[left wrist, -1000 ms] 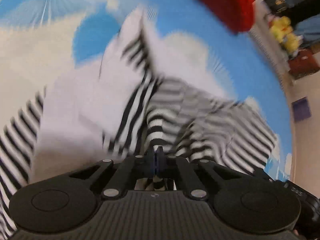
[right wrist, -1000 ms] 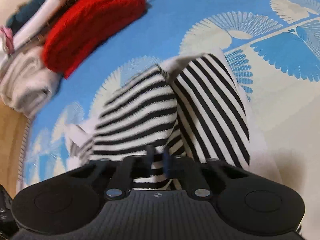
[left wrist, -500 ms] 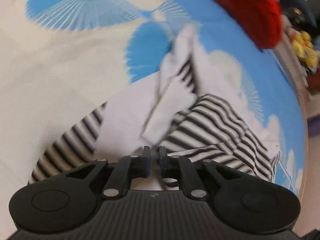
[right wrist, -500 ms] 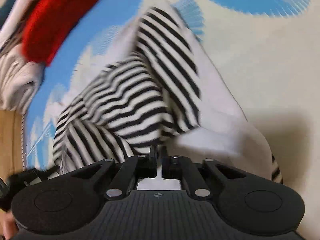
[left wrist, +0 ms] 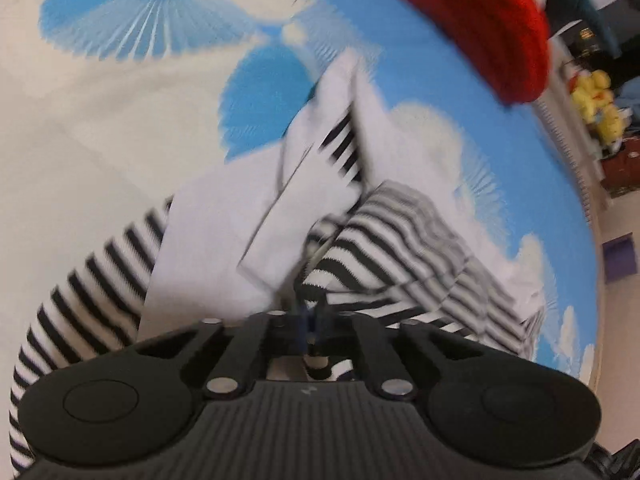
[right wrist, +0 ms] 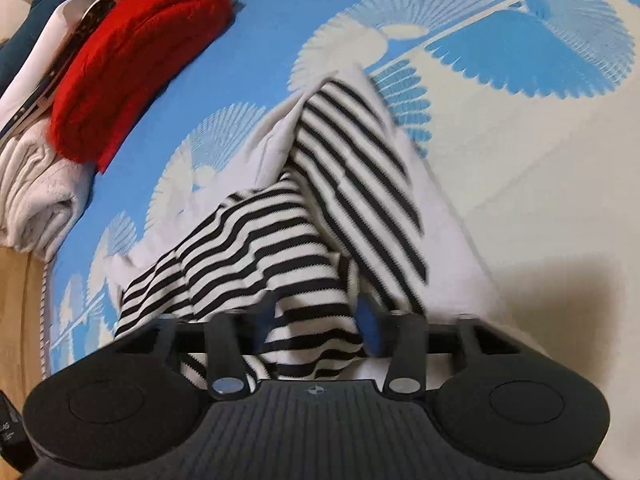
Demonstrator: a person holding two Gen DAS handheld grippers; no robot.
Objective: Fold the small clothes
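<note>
Striped garment (right wrist: 280, 240) runs lengthwise away from both grippers; left fingers (left wrist: 311, 322) pinch it, right fingers (right wrist: 368, 326) spread wide.

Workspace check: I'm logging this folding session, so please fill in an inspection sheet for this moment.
Surface: blue and cream fan-print cover, garment lying on it.
Job's things: black-and-white striped garment, rumpled, partly folded, white panel showing.
Clutter: red knit item and folded white cloth at the edge.
Grippers: left gripper shut on the striped garment; right gripper open, fabric between its fingers.
Cables: nothing seen.
Surroundings: yellow soft toy, wooden floor.
</note>
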